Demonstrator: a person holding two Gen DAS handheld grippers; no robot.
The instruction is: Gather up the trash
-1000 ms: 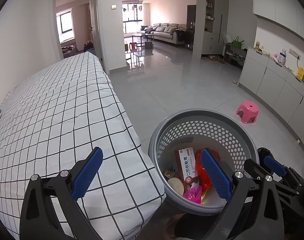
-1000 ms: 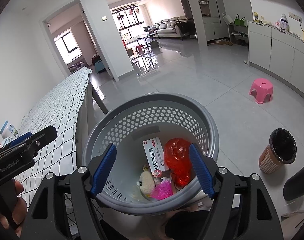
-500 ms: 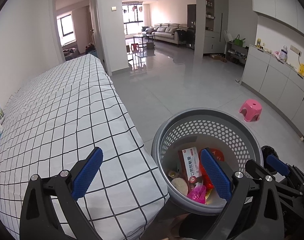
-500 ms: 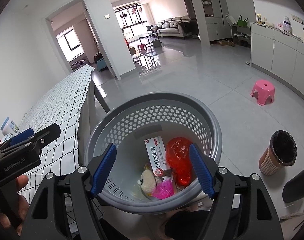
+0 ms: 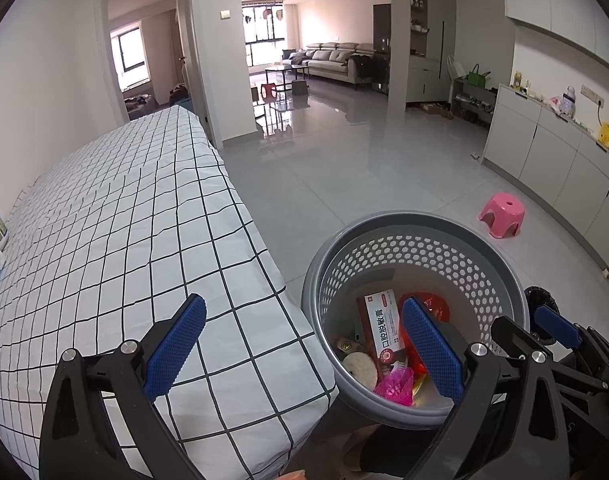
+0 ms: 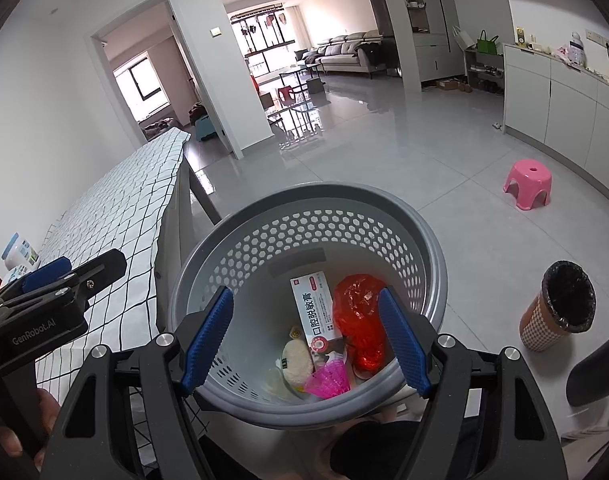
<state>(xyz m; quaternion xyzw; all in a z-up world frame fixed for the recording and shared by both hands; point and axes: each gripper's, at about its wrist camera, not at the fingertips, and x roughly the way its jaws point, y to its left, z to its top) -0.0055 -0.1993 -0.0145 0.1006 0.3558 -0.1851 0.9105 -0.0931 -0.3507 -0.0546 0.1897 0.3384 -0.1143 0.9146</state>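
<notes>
A grey perforated basket (image 5: 416, 220) (image 6: 304, 194) stands on the floor by the table's corner. Inside lie a red-and-white box (image 6: 316, 312) (image 5: 380, 324), a red plastic bag (image 6: 358, 316), a pink wrapper (image 6: 328, 378) and a pale round piece (image 6: 298, 362). My right gripper (image 6: 306, 340) hangs open above the basket's near rim with nothing between its fingers. My left gripper (image 5: 304, 348) is open too. One of its fingers is over the checked cloth and the other over the basket, and it holds nothing.
A table under a white checked cloth (image 5: 124, 240) fills the left, with packets (image 6: 20, 252) at its far left edge. On the grey tile floor are a pink stool (image 6: 528, 184) and a small bin with a black liner (image 6: 560, 308). White cabinets (image 5: 564, 168) line the right wall.
</notes>
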